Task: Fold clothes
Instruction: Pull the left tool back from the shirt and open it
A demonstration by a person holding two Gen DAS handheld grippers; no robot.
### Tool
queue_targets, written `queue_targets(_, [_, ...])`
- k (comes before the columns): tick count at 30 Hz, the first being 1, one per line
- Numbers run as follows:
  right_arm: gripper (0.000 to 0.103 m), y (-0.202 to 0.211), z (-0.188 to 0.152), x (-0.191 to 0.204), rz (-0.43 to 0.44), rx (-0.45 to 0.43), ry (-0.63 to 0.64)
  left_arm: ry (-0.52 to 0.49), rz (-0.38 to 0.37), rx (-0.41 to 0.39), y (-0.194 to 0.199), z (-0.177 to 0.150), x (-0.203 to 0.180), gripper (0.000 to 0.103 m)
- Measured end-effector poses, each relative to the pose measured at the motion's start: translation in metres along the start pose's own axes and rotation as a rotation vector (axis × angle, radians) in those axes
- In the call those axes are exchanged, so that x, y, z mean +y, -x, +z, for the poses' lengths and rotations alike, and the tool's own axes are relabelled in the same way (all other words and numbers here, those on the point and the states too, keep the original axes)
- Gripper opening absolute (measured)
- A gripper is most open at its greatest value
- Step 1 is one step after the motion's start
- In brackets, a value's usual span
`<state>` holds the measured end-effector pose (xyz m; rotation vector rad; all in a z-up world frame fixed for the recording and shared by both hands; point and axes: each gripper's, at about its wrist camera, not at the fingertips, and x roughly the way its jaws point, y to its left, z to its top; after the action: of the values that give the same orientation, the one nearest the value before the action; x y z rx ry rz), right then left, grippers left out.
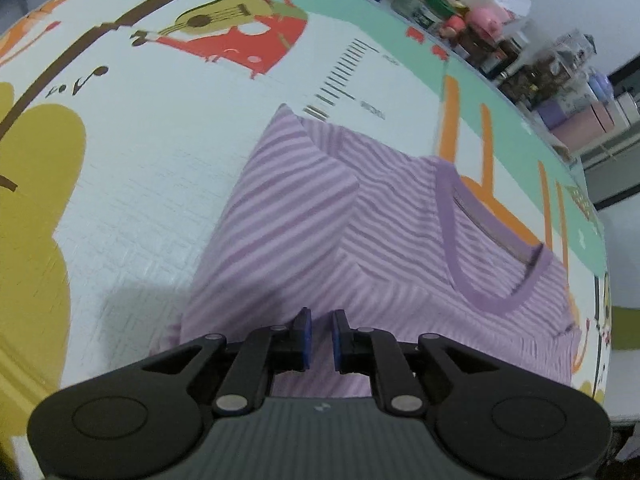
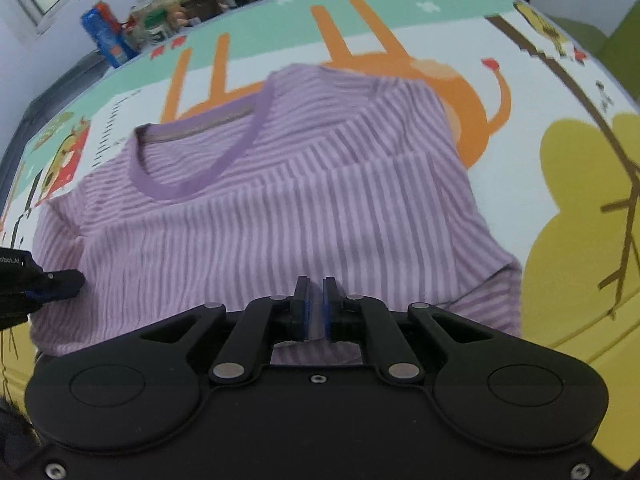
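A purple striped T-shirt point(image 1: 320, 220) lies partly folded on a cartoon play mat point(image 1: 140, 160), neckline facing away, sleeves folded in. It also shows in the right wrist view point(image 2: 280, 208). My left gripper point(image 1: 320, 318) sits over the shirt's near edge with its jaws a little apart, fabric between and under them. My right gripper point(image 2: 315, 285) has its jaws almost closed on the near hem of the shirt. The left gripper shows at the left edge of the right wrist view point(image 2: 48, 284), at the shirt's side.
The mat point(image 2: 560, 160) is printed with a guitar, trees and an orange animal. Bottles, jars and boxes point(image 1: 500, 48) crowd the far edge. They also show in the right wrist view point(image 2: 152, 24).
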<state>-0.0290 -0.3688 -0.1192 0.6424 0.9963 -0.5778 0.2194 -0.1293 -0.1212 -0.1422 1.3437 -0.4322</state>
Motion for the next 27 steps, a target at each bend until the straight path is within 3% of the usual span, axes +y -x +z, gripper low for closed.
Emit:
queue_targets(13, [0.005, -0.012, 0.013, -0.003, -0.021, -0.021, -0.004, 0.147, 0.041, -0.078, 0.000, 0.047, 0.045, 0.011])
queue_targets(27, [0.005, -0.012, 0.017, -0.006, -0.033, -0.029, -0.010, 0.172, 0.122, -0.166, -0.002, 0.083, 0.066, 0.013])
